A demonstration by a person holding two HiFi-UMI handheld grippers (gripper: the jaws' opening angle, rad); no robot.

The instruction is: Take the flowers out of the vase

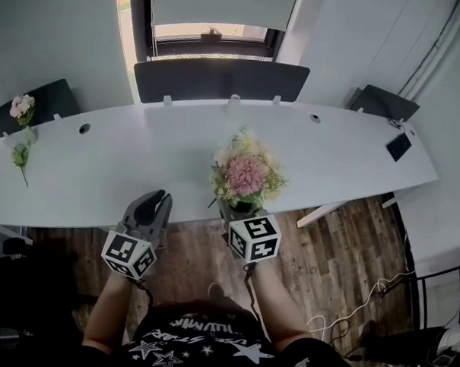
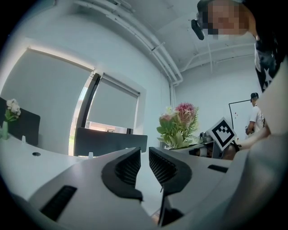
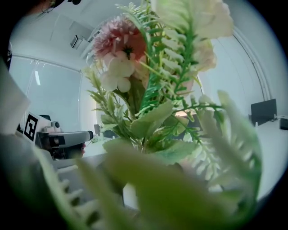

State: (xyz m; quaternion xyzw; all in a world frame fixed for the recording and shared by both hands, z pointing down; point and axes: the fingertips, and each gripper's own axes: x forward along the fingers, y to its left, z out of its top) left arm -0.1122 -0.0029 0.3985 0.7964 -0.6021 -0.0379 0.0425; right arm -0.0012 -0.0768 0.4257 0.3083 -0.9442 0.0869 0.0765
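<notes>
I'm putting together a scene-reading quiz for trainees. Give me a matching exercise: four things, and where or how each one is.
1 bouquet
2 left gripper
3 green sprig
4 black device

A lying on the table, far left
B held in the right gripper
C on the table, far right
D empty, jaws slightly apart

Pairs: 1-B, 2-D, 3-A, 4-C
</notes>
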